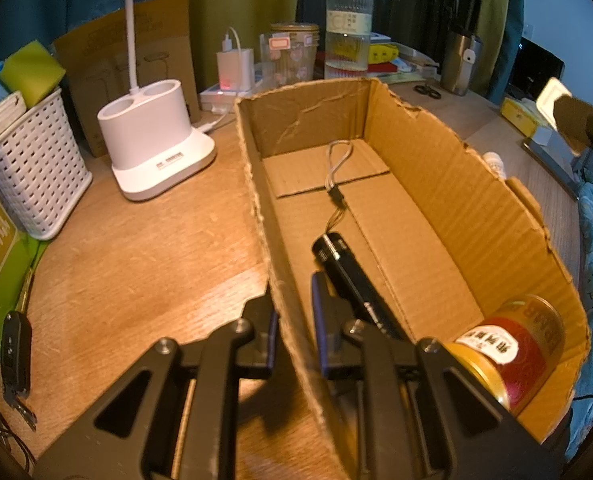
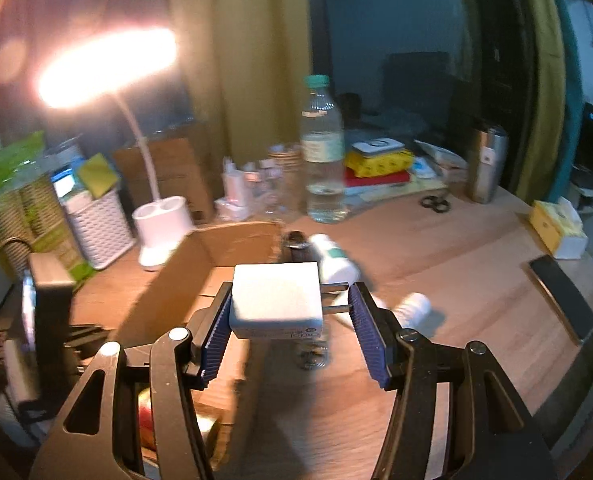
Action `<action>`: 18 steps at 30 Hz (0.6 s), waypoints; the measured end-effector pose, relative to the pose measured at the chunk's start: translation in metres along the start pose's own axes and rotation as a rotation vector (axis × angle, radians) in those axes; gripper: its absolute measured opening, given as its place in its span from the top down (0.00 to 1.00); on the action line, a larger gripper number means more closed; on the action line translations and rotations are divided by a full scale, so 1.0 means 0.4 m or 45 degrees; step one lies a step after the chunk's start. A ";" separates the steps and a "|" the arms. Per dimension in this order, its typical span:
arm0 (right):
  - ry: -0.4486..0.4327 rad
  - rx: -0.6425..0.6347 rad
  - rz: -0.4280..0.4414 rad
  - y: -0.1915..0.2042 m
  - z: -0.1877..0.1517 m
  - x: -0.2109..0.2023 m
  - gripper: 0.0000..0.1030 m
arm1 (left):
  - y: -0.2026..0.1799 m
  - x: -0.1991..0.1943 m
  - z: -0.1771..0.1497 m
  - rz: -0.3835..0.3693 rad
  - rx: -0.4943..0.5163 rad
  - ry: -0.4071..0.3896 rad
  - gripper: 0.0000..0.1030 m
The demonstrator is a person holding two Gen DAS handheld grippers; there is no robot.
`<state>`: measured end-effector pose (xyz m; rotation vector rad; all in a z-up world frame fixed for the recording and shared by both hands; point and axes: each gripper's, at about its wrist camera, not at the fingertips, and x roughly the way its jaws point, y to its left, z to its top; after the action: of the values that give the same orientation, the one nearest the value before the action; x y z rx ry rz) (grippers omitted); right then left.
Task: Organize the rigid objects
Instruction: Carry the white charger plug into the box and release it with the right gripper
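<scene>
Mid-carry, by the look of it: white charger (image 2: 276, 300) pinched in the right gripper (image 2: 292, 326), one pad flat against its side, the other against the tips of its two metal prongs, held in the air above the near end of the cardboard box (image 1: 436, 184) and the wooden desk (image 1: 136, 248). Prongs pointing sideways toward the right-hand pad, so long axis running straight across the jaws, broad white face up. Left gripper (image 1: 294, 332) pressed together on the box's near side wall, one finger outside and one inside, steadying it. Already in the box: a black flashlight (image 1: 348, 276) lying lengthwise along the floor, wrist loop trailing toward the far end, and a red and gold can (image 1: 508, 348) on its side in the near corner. Not yet collected on the desk beyond the box: two small white bottles (image 2: 336, 260) on their sides and a small dark item, too blurred to name. Next move, judged from this: charger over the open floor between flashlight and far wall, lowered clear of the torn rim, then pads spread. Grip on prong tips likely slippery, so a level, unhurried descent called for.
</scene>
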<state>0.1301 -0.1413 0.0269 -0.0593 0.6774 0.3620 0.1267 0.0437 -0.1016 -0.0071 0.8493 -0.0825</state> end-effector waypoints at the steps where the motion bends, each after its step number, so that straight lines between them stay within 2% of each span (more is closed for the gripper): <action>1: -0.003 -0.005 0.009 0.012 0.002 0.000 0.42 | 0.001 0.000 0.000 0.000 0.000 0.000 0.85; 7: 0.024 -0.066 0.071 0.089 -0.004 0.022 0.42 | -0.002 -0.001 -0.003 -0.001 0.000 0.001 0.85; 13: 0.067 -0.094 0.083 0.132 -0.019 0.053 0.42 | -0.006 0.000 -0.007 -0.003 0.001 0.003 0.86; 18: 0.145 -0.104 0.081 0.157 -0.051 0.096 0.42 | -0.008 0.002 -0.005 -0.009 -0.003 0.011 0.86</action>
<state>0.1238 -0.0741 -0.0088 -0.1371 0.7784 0.4499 0.1255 0.0405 -0.1036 -0.0119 0.8584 -0.0882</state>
